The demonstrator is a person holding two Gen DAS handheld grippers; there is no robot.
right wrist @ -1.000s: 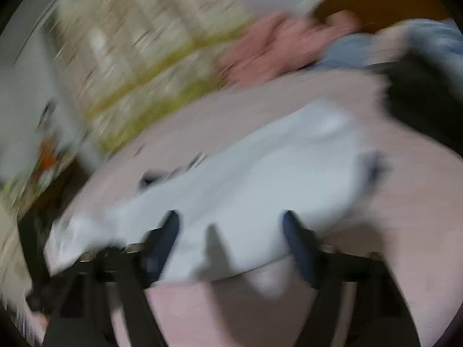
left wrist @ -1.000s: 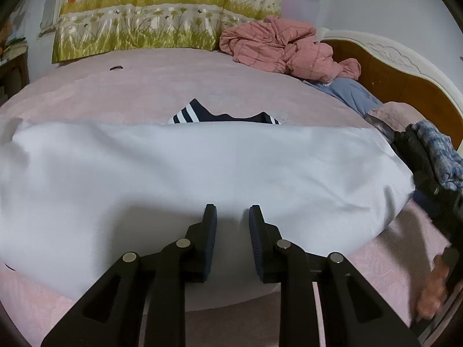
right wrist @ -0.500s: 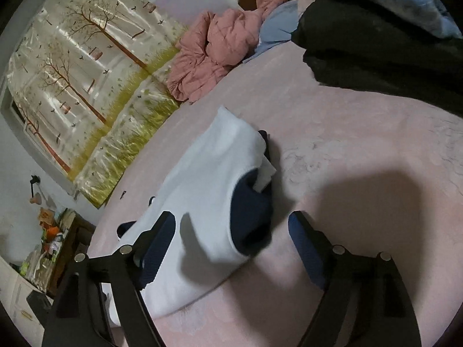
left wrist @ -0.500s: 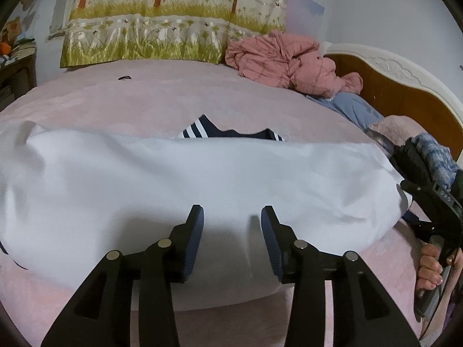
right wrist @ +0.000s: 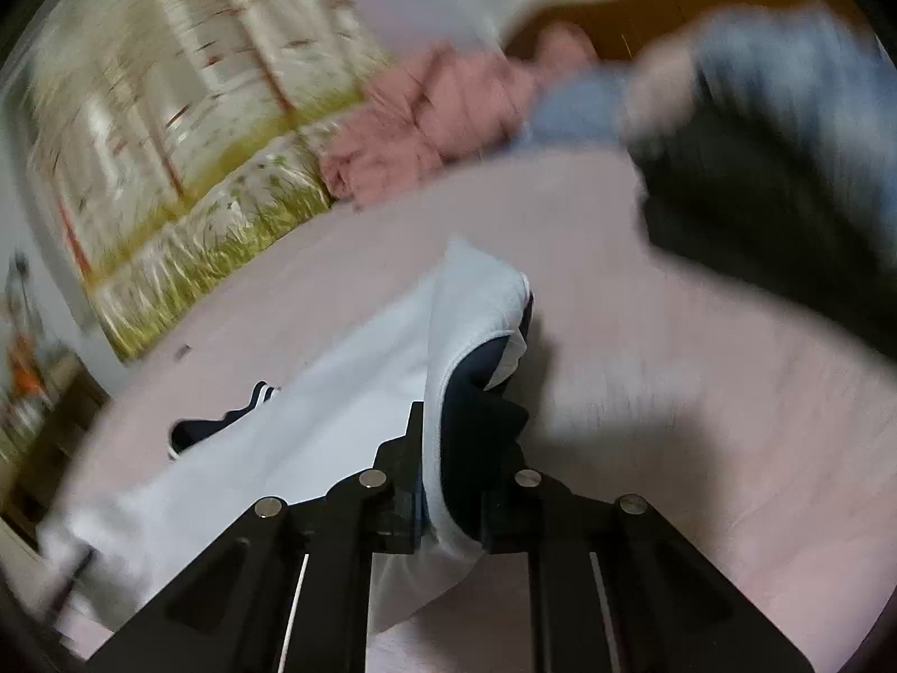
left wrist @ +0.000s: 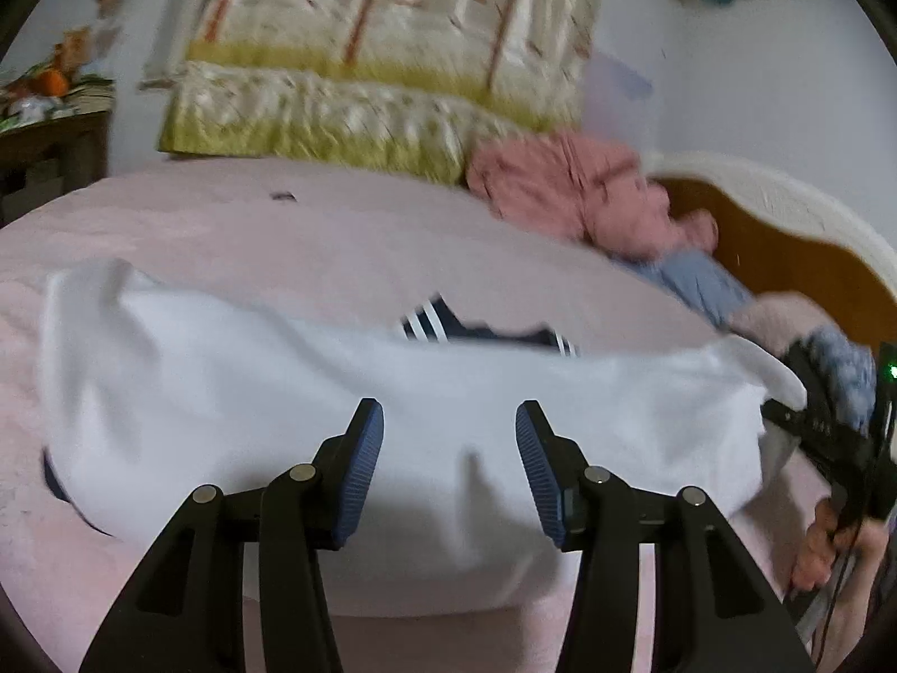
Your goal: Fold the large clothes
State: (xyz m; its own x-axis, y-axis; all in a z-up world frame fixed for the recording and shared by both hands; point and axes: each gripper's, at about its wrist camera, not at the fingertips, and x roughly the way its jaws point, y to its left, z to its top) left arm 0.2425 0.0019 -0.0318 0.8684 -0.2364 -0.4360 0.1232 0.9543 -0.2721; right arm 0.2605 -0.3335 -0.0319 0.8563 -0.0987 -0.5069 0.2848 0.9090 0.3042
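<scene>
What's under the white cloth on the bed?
Navy fabric with white stripes peeks out past the far edge of the white cloth, and more navy shows at the end held by the right gripper. How far it runs underneath is covered.

right gripper (right wrist: 448, 482): was wide open, now pinching the white shirt (right wrist: 336, 392) end
left gripper (left wrist: 448, 465): opened wider
</scene>
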